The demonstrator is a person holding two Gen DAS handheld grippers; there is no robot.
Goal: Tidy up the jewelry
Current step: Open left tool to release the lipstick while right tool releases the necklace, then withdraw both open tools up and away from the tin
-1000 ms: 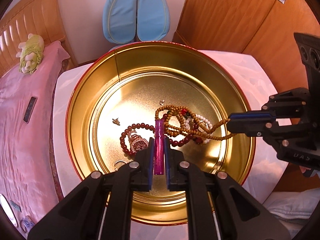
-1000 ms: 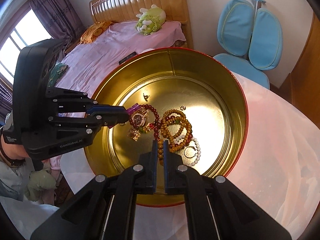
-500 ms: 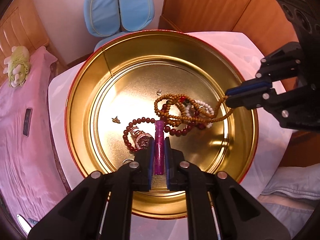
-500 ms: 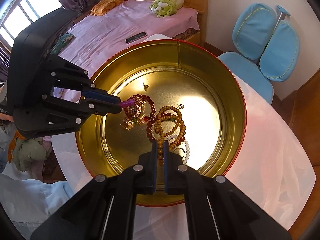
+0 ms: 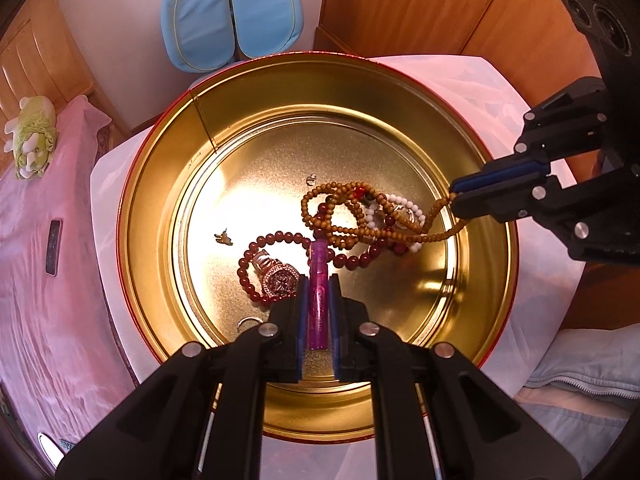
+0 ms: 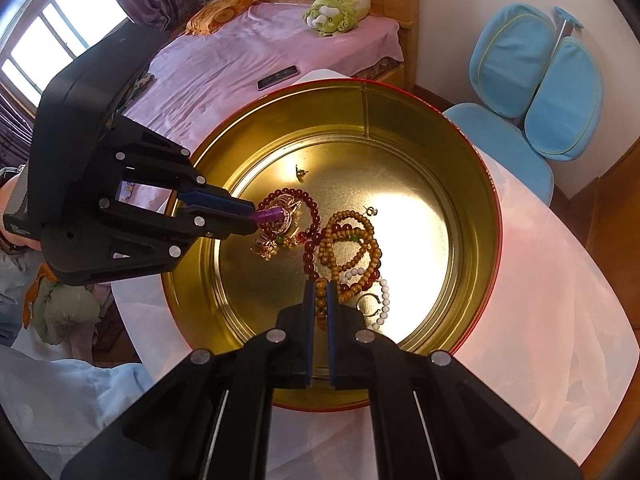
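A round gold tin (image 5: 160, 216) (image 6: 472, 184) with a red outside holds a tangle of jewelry. My left gripper (image 5: 318, 280) (image 6: 252, 216) is shut on a slim purple tube (image 5: 319, 300) (image 6: 270, 214), held above a dark red bead bracelet (image 5: 276, 238) (image 6: 310, 208) and a rhinestone watch (image 5: 280, 280). My right gripper (image 6: 319, 284) (image 5: 454, 196) is shut on a strand of tan wooden beads (image 6: 352, 236) (image 5: 340, 200), which runs back into the pile with white beads (image 5: 404, 202) (image 6: 384, 296).
Small loose pieces lie on the tin floor: a gold charm (image 5: 224, 237) (image 6: 301, 172), a ring (image 5: 248, 322) (image 6: 368, 304). The tin stands on a white-covered table (image 6: 560, 280). A pink bed (image 6: 224, 72), blue chair (image 5: 228, 12) and wooden wardrobe (image 5: 420, 8) surround it.
Both views have rolled a little, so the tin and room appear turned. Both grippers keep their holds; the tan strand stays stretched toward the right gripper.
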